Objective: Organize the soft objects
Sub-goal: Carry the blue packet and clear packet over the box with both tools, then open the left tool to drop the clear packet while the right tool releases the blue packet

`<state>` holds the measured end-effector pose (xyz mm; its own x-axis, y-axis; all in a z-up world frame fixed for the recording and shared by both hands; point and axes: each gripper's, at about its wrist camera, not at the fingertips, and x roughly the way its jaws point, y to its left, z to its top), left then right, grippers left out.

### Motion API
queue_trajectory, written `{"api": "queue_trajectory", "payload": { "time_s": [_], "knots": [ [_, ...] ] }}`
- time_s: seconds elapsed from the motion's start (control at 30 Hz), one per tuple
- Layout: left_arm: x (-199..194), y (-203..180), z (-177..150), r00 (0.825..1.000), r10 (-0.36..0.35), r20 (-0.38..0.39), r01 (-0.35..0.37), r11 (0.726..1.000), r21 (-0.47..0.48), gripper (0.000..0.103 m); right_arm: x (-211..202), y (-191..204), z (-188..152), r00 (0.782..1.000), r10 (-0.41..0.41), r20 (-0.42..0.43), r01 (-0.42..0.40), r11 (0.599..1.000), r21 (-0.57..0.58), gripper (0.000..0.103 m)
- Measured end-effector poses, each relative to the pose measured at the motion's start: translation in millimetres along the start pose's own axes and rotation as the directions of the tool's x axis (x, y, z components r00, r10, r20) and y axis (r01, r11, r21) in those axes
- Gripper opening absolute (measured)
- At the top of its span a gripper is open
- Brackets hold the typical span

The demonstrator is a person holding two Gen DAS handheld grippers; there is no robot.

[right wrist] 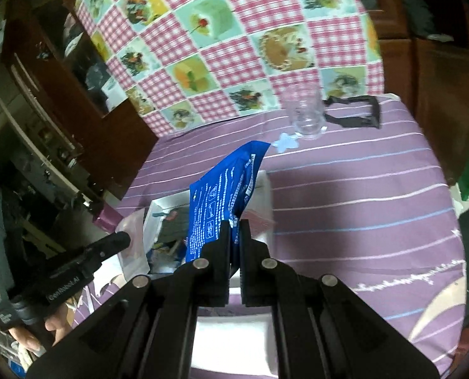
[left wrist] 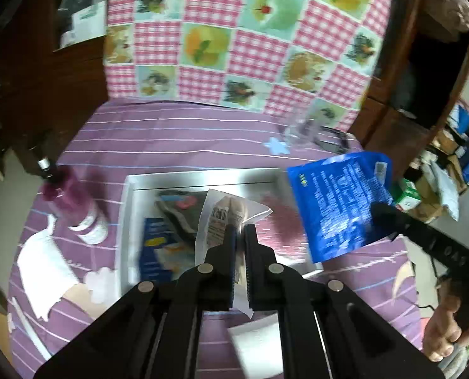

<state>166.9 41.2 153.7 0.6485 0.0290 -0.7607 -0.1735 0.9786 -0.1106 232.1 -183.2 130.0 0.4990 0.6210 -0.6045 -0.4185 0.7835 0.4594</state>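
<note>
My left gripper [left wrist: 241, 228] is shut on a clear plastic packet [left wrist: 223, 218] with a barcode label and holds it above the white tray [left wrist: 203, 178]. My right gripper [right wrist: 235, 225] is shut on a blue printed pouch [right wrist: 222, 195] and holds it over the tray's right side [right wrist: 264, 189]. The blue pouch also shows in the left wrist view [left wrist: 338, 202], with the right gripper's tip on it. Inside the tray lie a dark soft item [left wrist: 177, 208], a blue packet [left wrist: 154, 246] and a pink fuzzy item [left wrist: 285, 221].
The table has a purple striped cloth [right wrist: 360, 205]. A dark purple bottle [left wrist: 73, 202] and white paper [left wrist: 42, 268] lie left of the tray. A clear glass [right wrist: 305, 117] and black strap [right wrist: 357, 113] stand at the back. Wooden cabinets flank the table.
</note>
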Motion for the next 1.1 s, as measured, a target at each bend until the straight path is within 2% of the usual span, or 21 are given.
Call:
{"api": "queue_trajectory", "payload": {
  "time_s": [0.1, 0.23, 0.3, 0.47, 0.53, 0.63, 0.8, 0.93, 0.97, 1.03, 1.07, 1.1],
  "knots": [
    [3.2, 17.4, -2.0, 0.997, 0.07, -0.009, -0.07, 0.997, -0.008, 0.004, 13.8, 10.6, 0.0, 1.0, 0.026, 0.0, -0.026, 1.0, -0.009, 0.005],
    [18.4, 26.9, -5.0, 0.978, 0.207, -0.019, -0.206, 0.978, 0.027, 0.004, 36.4, 17.4, -2.7, 0.998, 0.053, -0.014, -0.053, 0.999, -0.006, 0.005],
    [36.9, 29.1, -10.1, 0.972, 0.229, -0.05, -0.226, 0.973, 0.055, 0.004, 51.6, 17.1, -4.4, 0.997, 0.074, -0.033, -0.074, 0.997, 0.007, 0.005],
    [87.0, 40.3, -26.6, 0.979, 0.134, -0.152, -0.137, 0.991, -0.011, 0.004, 88.9, 11.1, -14.5, 0.994, 0.043, -0.1, -0.042, 0.999, 0.015, 0.005],
    [105.5, 43.0, -32.4, 0.98, 0.11, -0.167, -0.117, 0.993, -0.03, 0.004, 104.1, 6.1, -19.8, 0.991, 0.035, -0.129, -0.032, 0.999, 0.027, 0.005],
    [111.9, 41.3, -35.1, 0.988, 0.082, -0.135, -0.088, 0.995, -0.044, 0.004, 121.8, -2.4, -24.2, 0.988, 0.017, -0.153, -0.01, 0.999, 0.046, 0.005],
    [120.2, 50.3, -31.5, 0.992, -0.007, -0.126, -0.011, 0.989, -0.147, 0.005, 123.7, -2.9, -26.6, 0.991, 0.021, -0.135, -0.016, 0.999, 0.038, 0.006],
    [115.8, 46.3, -35.0, 0.997, -0.01, -0.081, -0.001, 0.992, -0.129, 0.009, 128.0, -9.1, -26.9, 0.99, 0.057, -0.128, -0.047, 0.996, 0.08, 0.006],
    [114.5, 46.8, -34.3, 0.997, -0.02, -0.073, 0.01, 0.991, -0.131, 0.014, 128.2, -11.8, -26.4, 0.989, 0.071, -0.126, -0.059, 0.994, 0.095, 0.006],
    [108.7, 49.4, -34.7, 0.996, -0.068, -0.049, 0.059, 0.985, -0.162, 0.029, 126.5, -16.3, -26.5, 0.988, 0.097, -0.122, -0.081, 0.989, 0.125, 0.008],
    [106.2, 50.8, -34.2, 0.996, -0.081, -0.041, 0.073, 0.983, -0.171, 0.047, 124.8, -18.6, -26.4, 0.986, 0.114, -0.119, -0.096, 0.985, 0.147, 0.011],
    [103.0, 51.6, -34.1, 0.996, -0.081, -0.029, 0.075, 0.982, -0.174, 0.061, 122.3, -19.8, -25.9, 0.985, 0.122, -0.118, -0.102, 0.981, 0.167, 0.011]
  ]
}}
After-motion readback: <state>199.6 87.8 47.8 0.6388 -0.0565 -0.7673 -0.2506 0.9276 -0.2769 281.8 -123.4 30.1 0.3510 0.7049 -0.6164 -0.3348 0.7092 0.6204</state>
